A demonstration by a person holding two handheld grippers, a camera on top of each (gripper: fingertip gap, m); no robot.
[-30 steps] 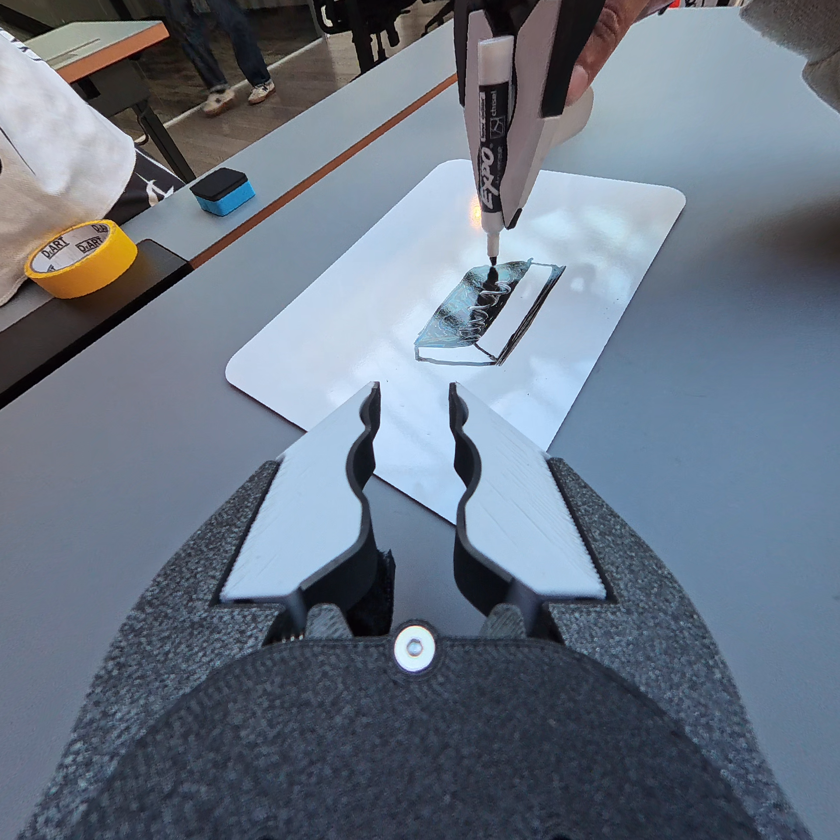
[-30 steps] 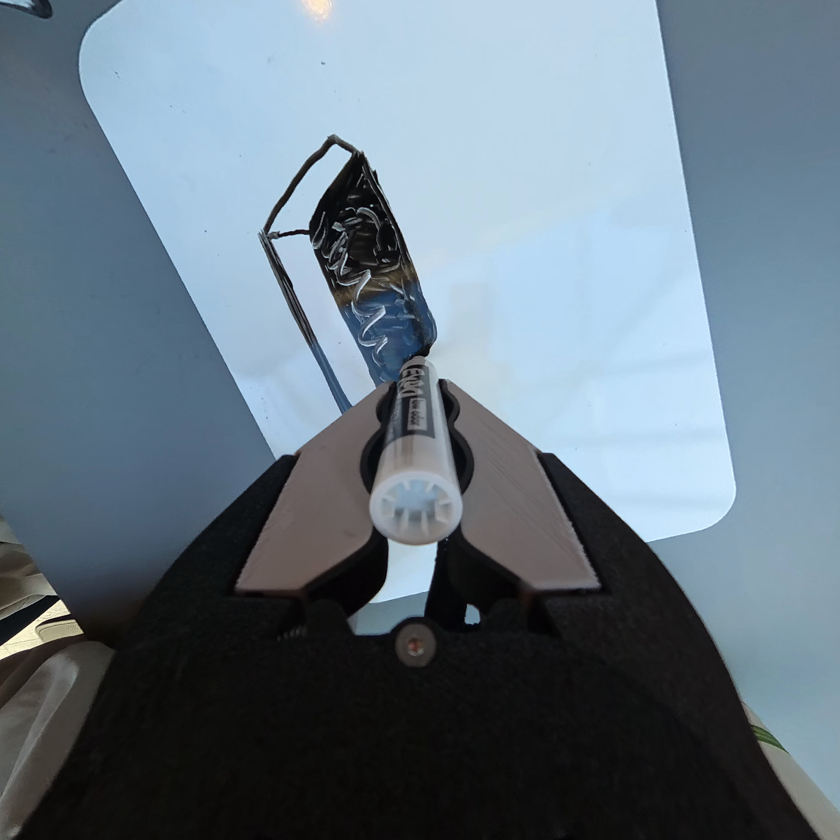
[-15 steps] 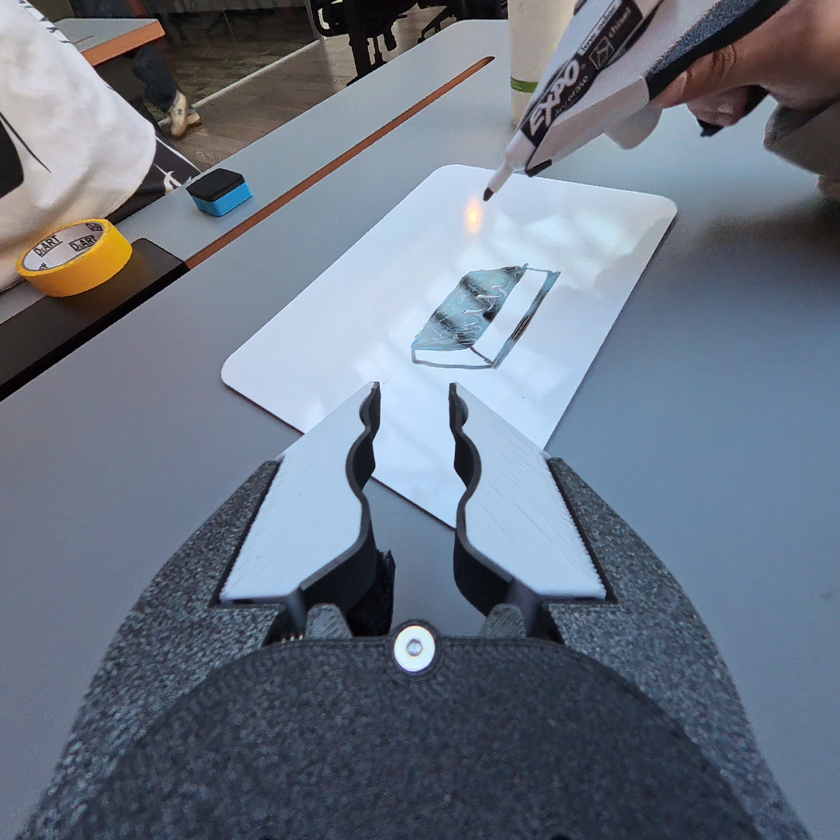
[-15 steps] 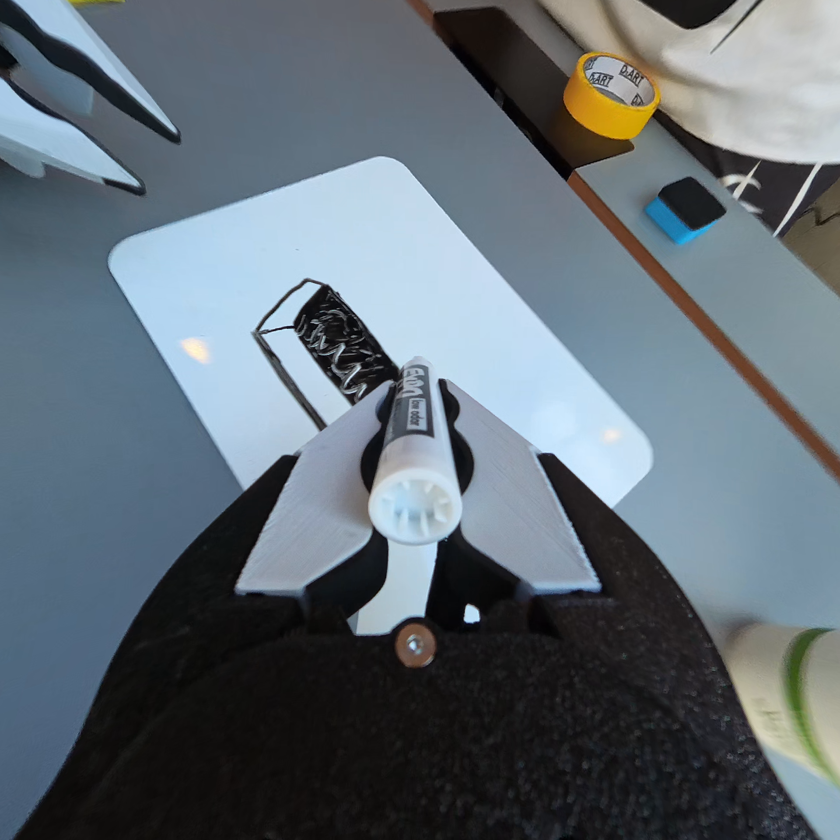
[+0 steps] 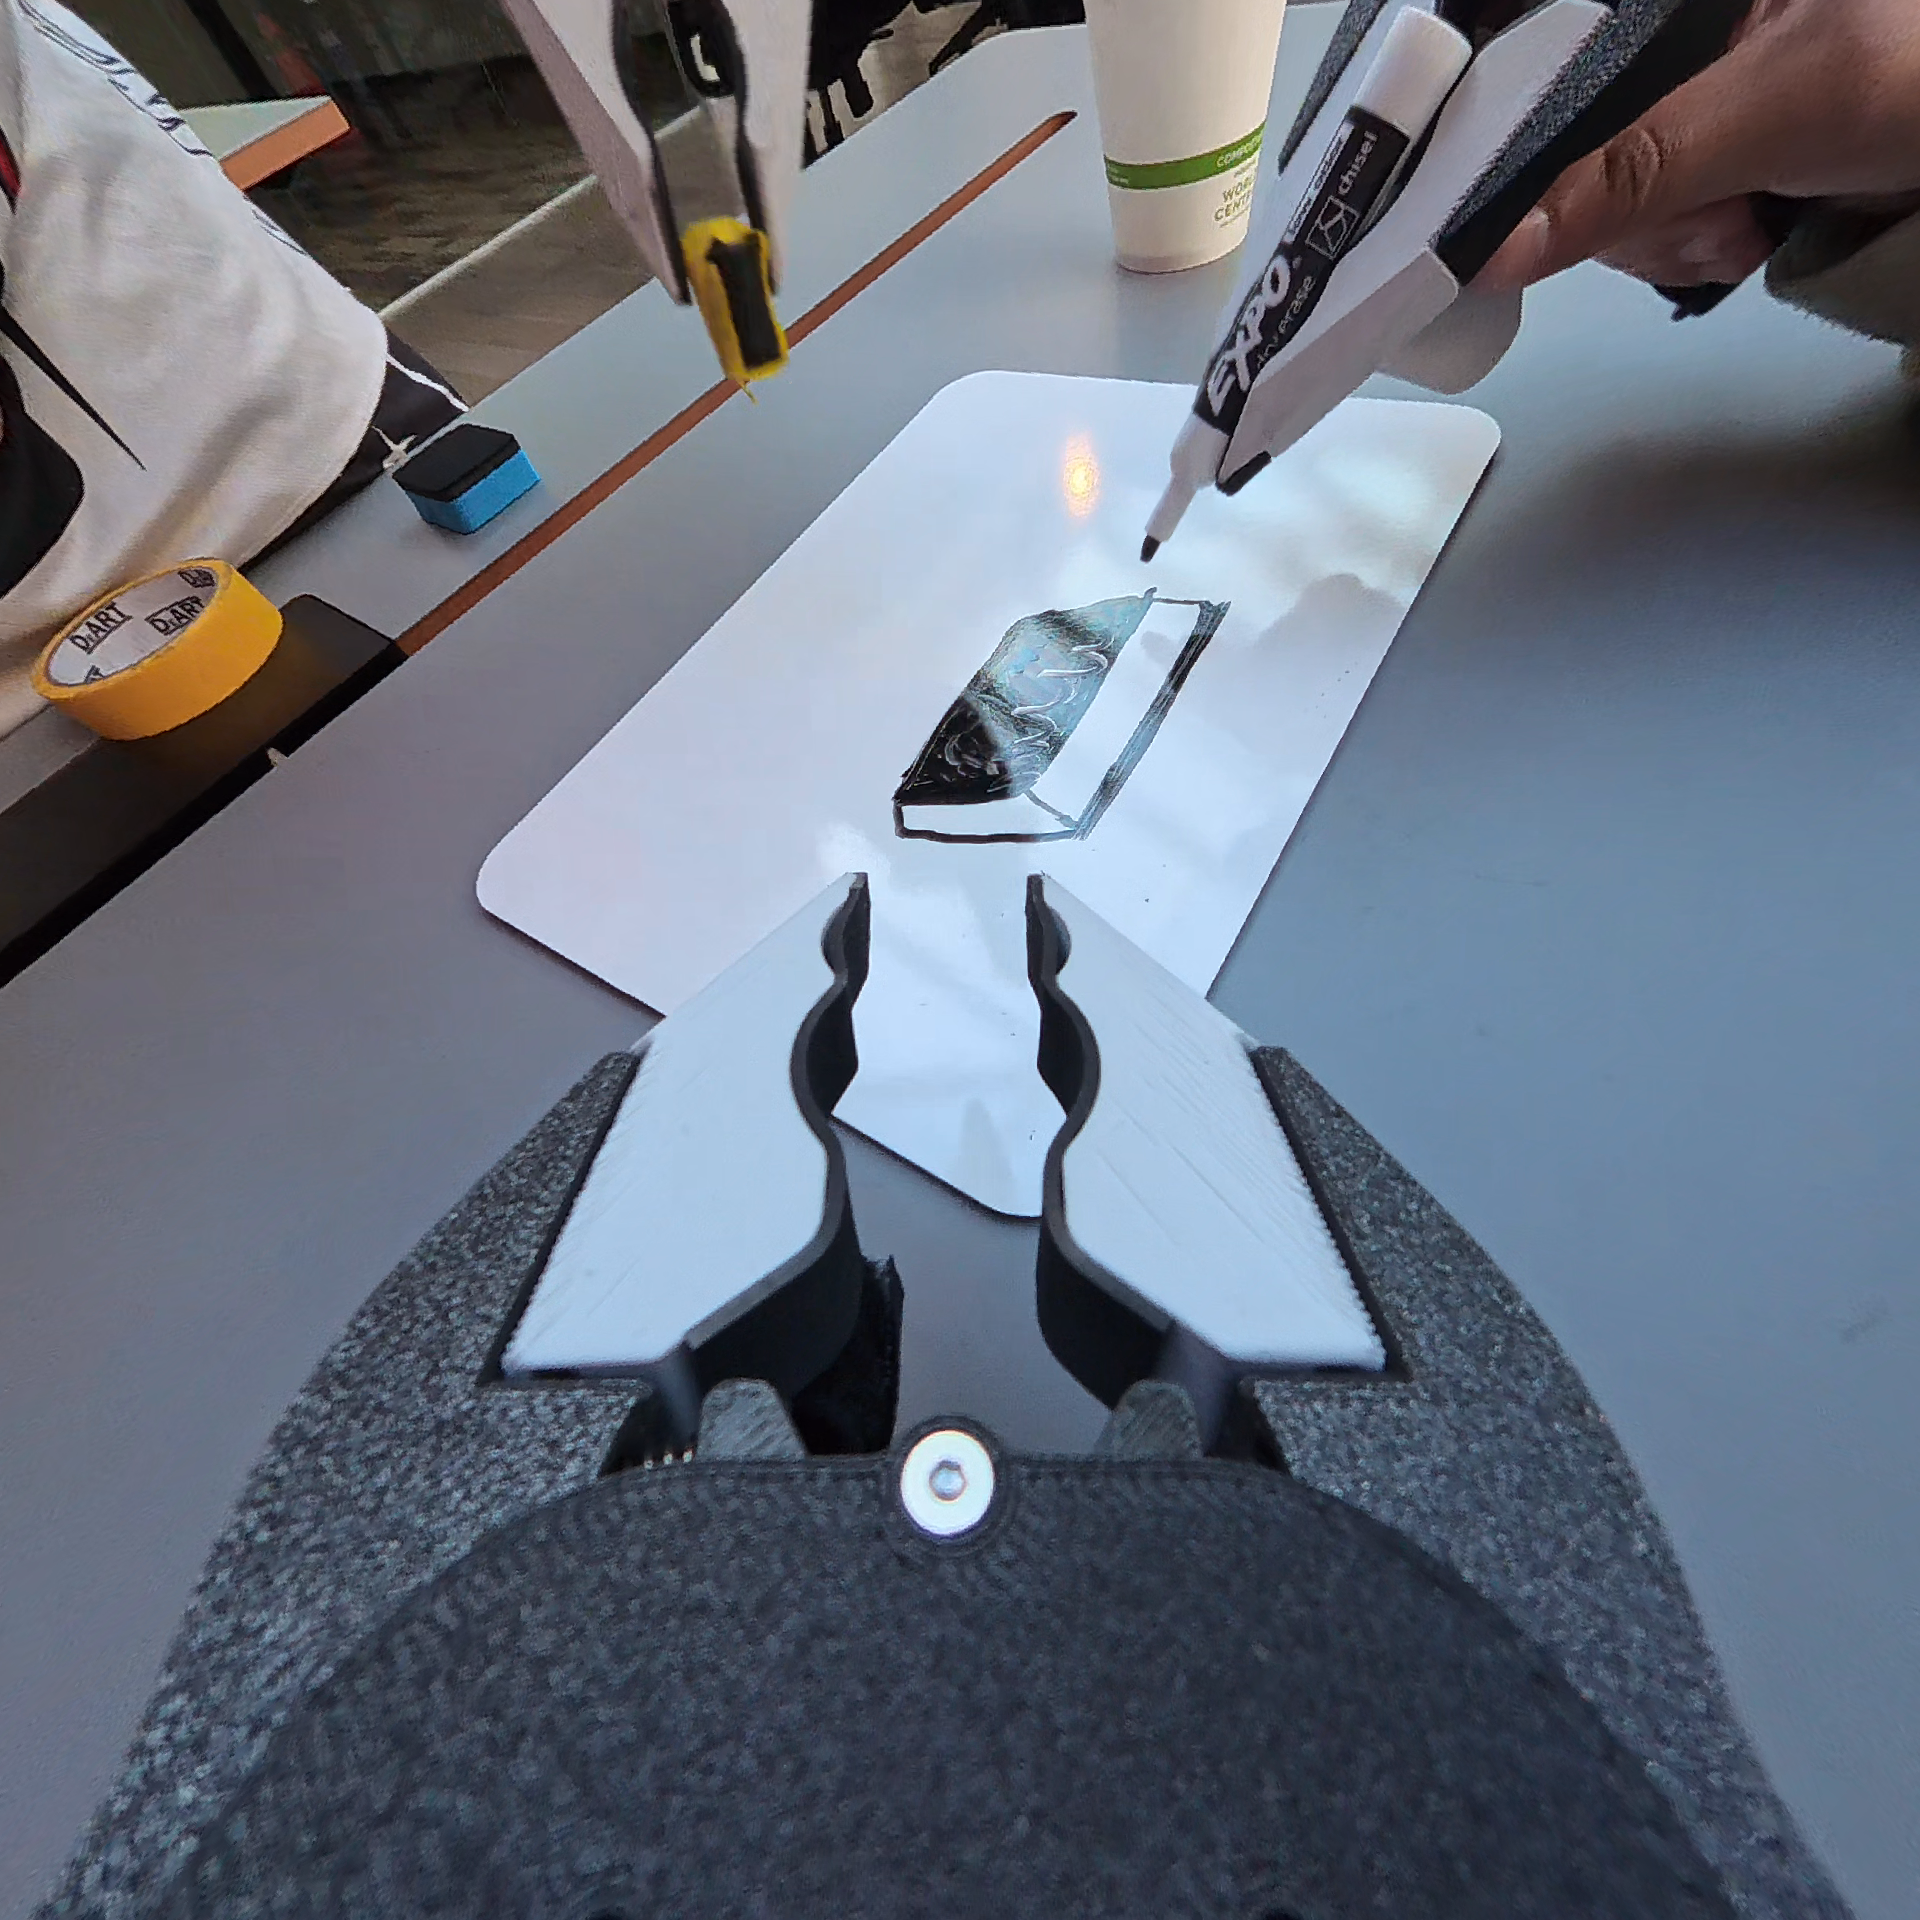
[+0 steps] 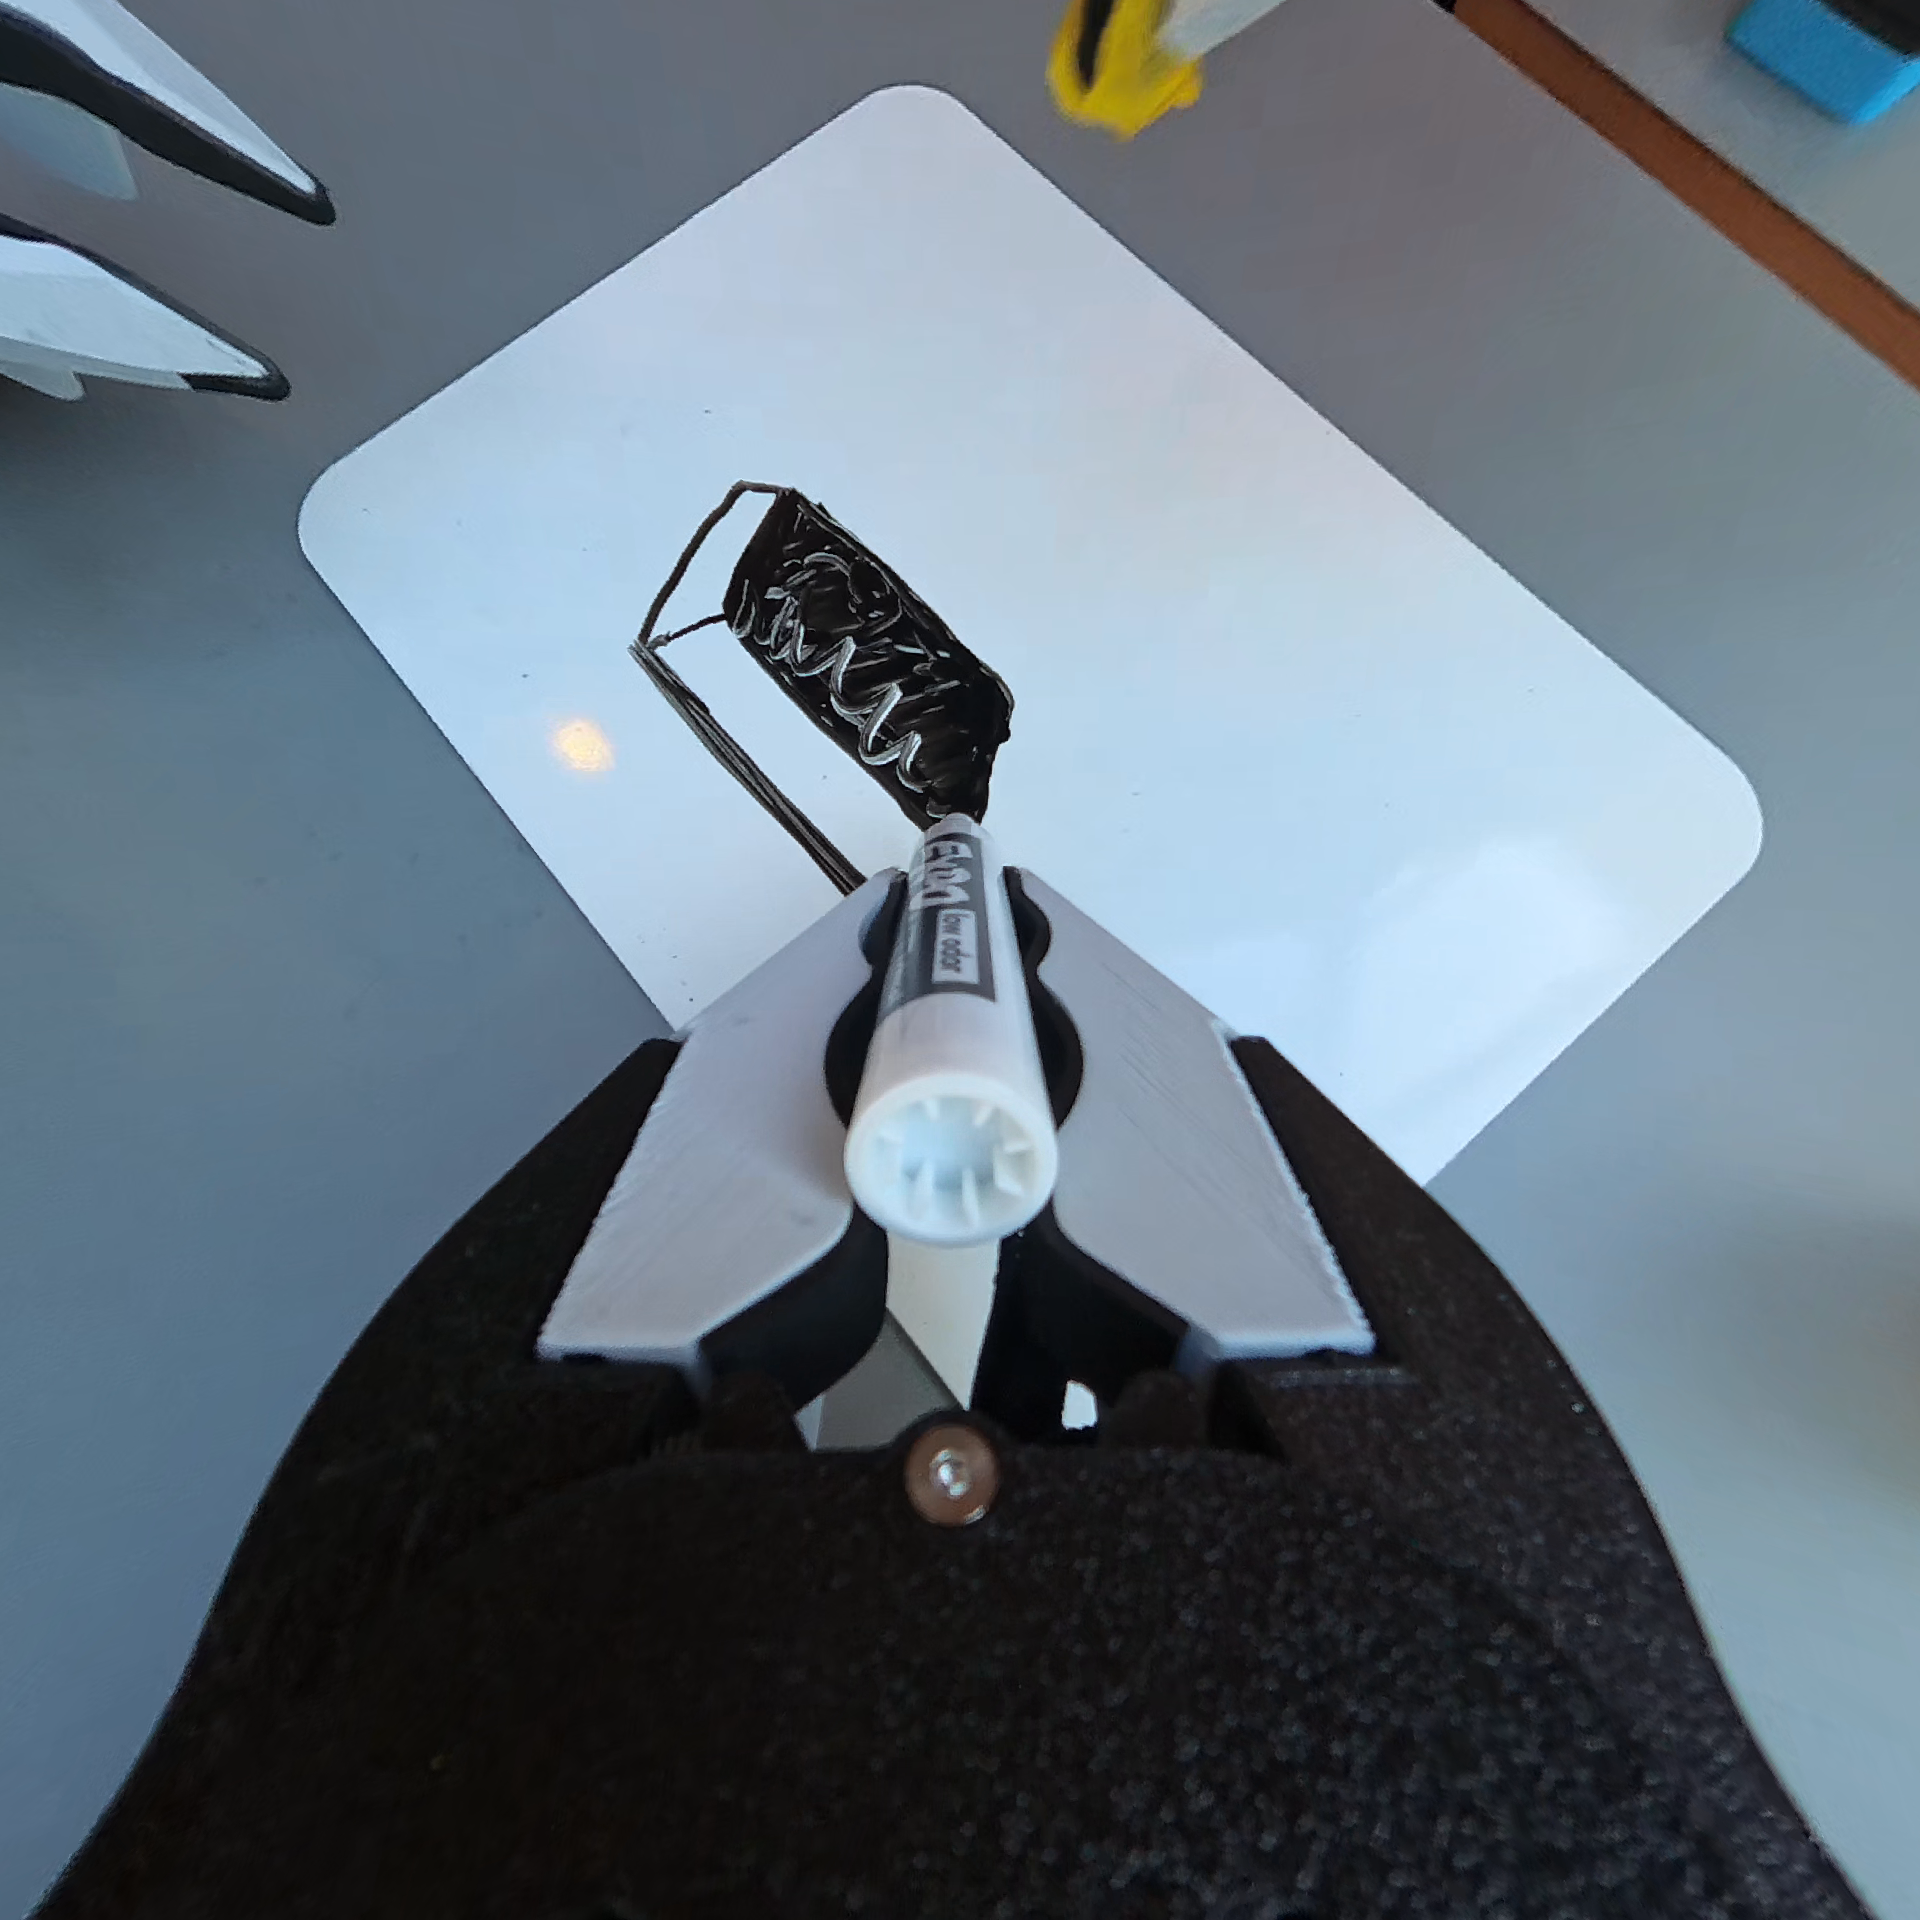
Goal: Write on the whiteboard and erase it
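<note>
The right gripper (image 6: 940, 904) is clamped on a black dry-erase marker (image 6: 951, 1023), its bare tip (image 5: 1151, 544) hanging just above the far part of a white whiteboard sheet (image 5: 727, 810) that lies flat on a grey table (image 5: 1610, 935). On the sheet sits a drawn rectangle (image 5: 1049, 722), about half of it filled in solid black with pale squiggles showing through. The left gripper (image 5: 945, 914) hovers over the sheet's near corner, its two fingers apart and holding nothing. A third gripper (image 5: 686, 135) (not one of the pair) reaches in from above at the far side, gripping a small yellow and black object (image 5: 732, 301) whose kind cannot be told. Also on the table: a white paper cup (image 5: 1179, 135) beyond the sheet, a blue and black eraser block (image 5: 468, 473), and a roll of yellow tape (image 5: 156, 649) beside a white garment (image 5: 177, 343).
</note>
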